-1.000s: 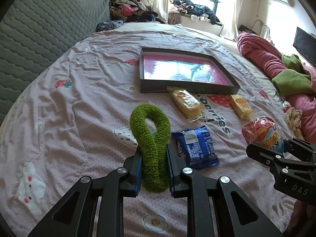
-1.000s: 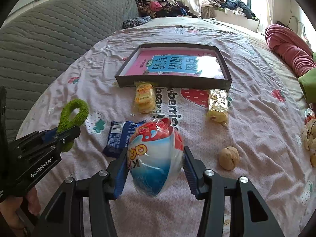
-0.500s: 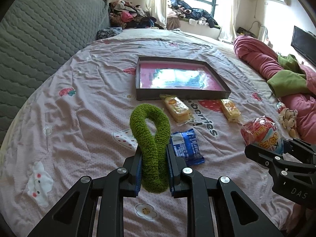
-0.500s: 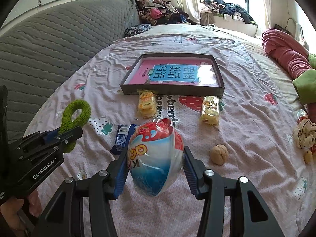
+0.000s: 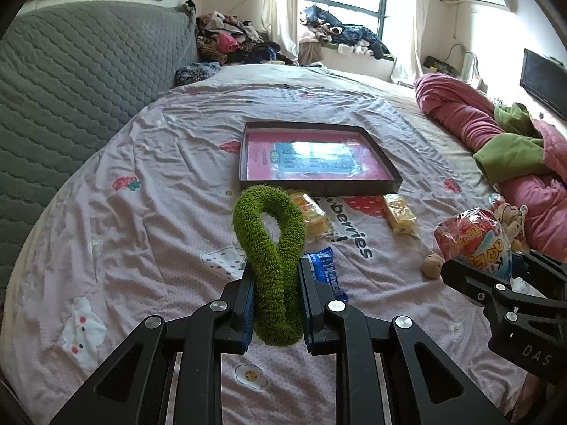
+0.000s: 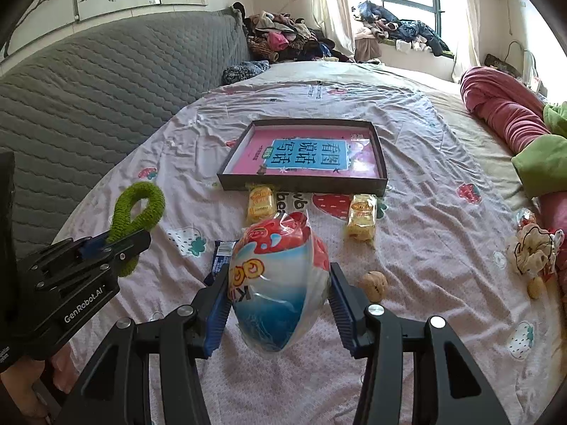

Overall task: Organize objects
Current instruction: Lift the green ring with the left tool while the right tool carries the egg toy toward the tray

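Note:
My left gripper (image 5: 275, 276) is shut on a fuzzy green loop (image 5: 273, 248) and holds it above the bed; the loop also shows in the right wrist view (image 6: 136, 212). My right gripper (image 6: 278, 283) is shut on a round red, white and blue snack bag (image 6: 278, 283), which also shows in the left wrist view (image 5: 473, 242). A dark shallow tray (image 6: 301, 180) with a pink book inside lies ahead in the middle of the bed. Two yellow snack packs (image 6: 261, 202) (image 6: 361, 214), a blue wrapper (image 6: 221, 253) and a walnut (image 6: 372, 283) lie before the tray.
A grey quilted headboard (image 5: 71, 81) runs along the left. Pink and green bedding (image 5: 496, 134) is heaped on the right, with small plush toys (image 6: 531, 251) beside it. Clothes are piled by the window (image 5: 340, 32) at the back.
Both grippers have risen and drawn back from the bed with their objects held. The tray and snacks look smaller and farther away.

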{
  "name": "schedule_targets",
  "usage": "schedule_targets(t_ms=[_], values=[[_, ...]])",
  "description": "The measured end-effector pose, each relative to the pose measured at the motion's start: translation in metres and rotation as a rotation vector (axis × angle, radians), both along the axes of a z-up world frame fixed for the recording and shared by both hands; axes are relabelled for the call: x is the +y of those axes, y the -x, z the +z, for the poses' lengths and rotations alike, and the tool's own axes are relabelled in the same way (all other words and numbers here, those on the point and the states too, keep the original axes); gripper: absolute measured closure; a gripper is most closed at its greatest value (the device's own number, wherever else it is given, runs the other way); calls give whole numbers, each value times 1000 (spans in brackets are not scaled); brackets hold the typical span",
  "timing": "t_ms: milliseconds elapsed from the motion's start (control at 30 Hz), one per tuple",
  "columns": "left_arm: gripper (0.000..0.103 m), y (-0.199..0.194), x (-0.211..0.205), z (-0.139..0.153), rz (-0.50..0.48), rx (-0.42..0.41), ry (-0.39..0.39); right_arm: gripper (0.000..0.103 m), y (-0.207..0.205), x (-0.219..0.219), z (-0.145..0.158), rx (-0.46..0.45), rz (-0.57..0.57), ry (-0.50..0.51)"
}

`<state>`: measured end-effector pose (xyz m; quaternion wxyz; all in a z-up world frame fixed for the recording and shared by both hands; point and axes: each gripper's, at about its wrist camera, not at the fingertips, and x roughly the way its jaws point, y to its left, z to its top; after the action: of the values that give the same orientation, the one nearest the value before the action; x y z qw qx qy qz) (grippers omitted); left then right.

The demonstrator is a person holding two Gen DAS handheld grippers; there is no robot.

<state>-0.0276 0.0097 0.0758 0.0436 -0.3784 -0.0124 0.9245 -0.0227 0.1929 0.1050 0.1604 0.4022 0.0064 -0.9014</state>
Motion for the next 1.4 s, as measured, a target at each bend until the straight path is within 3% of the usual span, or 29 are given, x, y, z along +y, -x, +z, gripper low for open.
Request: schedule_targets(t_ms=[500, 867, 1400], values=[[81, 3, 17, 24, -27, 37, -13, 51, -3, 9, 25, 40, 1, -8], [81, 24, 21, 46, -24, 72, -6, 51, 17, 11, 48, 78, 15, -15], [81, 63, 24, 53, -19, 78, 6, 51, 56, 6, 64, 114, 32, -18]])
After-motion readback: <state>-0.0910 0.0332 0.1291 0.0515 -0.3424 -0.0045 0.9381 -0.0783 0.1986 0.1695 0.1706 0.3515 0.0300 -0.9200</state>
